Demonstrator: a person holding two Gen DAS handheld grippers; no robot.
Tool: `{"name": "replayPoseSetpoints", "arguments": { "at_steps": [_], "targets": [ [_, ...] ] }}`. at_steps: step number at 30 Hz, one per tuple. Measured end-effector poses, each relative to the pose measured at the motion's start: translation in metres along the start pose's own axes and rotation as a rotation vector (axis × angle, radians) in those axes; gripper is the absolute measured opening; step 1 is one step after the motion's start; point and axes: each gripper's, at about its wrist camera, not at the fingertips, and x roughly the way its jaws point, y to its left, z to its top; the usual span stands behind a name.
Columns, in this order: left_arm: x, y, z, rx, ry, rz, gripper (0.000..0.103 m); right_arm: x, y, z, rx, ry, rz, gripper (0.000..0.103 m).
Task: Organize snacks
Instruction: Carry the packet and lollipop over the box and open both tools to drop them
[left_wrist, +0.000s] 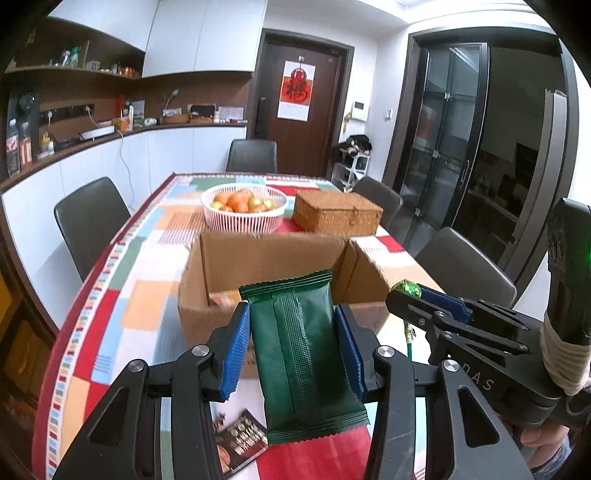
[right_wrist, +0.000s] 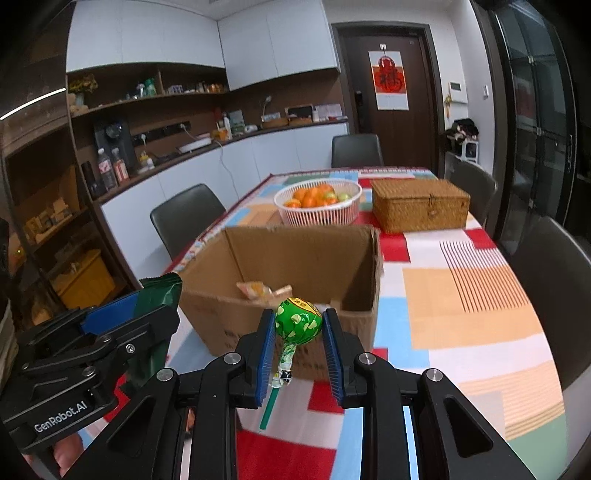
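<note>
My left gripper (left_wrist: 291, 321) is shut on a dark green snack packet (left_wrist: 303, 350), held upright just in front of an open cardboard box (left_wrist: 266, 258). My right gripper (right_wrist: 299, 325) is shut on a green lollipop (right_wrist: 297, 321), stick hanging down, also just in front of the box (right_wrist: 303, 258). An orange snack wrapper (right_wrist: 258, 290) lies inside the box. The right gripper (left_wrist: 413, 295) shows at the right of the left wrist view, and the left gripper (right_wrist: 147, 306) with the packet shows at the left of the right wrist view.
A white basket of fruit (left_wrist: 243, 206) and a wicker box (left_wrist: 338, 212) stand behind the cardboard box on the patchwork tablecloth (right_wrist: 461, 295). A dark snack packet (left_wrist: 240, 443) lies on the table near me. Chairs surround the table.
</note>
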Motion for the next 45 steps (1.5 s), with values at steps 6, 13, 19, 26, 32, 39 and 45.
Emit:
{"name": "replayPoseSetpoints", "arguments": {
  "at_steps": [6, 13, 19, 26, 32, 39, 45],
  "targets": [
    [0.002, 0.004, 0.023, 0.024, -0.039, 0.018, 0.045, -0.001, 0.006, 0.024, -0.010, -0.043, 0.011, 0.027],
    [0.017, 0.011, 0.049, 0.025, -0.050, 0.022, 0.045, 0.013, 0.007, 0.049, -0.014, -0.053, 0.031, 0.027],
    [0.042, 0.017, 0.064, 0.044, -0.029, 0.038, 0.045, 0.024, 0.006, 0.071, -0.036, -0.059, -0.010, 0.027],
    [0.079, 0.023, 0.074, 0.049, 0.030, 0.053, 0.045, 0.048, 0.002, 0.082, -0.062, -0.010, -0.046, 0.027],
    [0.104, 0.025, 0.077, 0.061, 0.071, 0.085, 0.046, 0.067, -0.003, 0.087, -0.046, 0.035, -0.046, 0.027],
    [0.091, 0.027, 0.068, 0.071, 0.059, 0.101, 0.050, 0.073, -0.005, 0.085, -0.023, 0.057, -0.075, 0.047],
    [0.066, 0.028, 0.055, 0.079, 0.021, 0.099, 0.052, 0.057, 0.009, 0.074, -0.063, 0.032, -0.060, 0.047]
  ]
}}
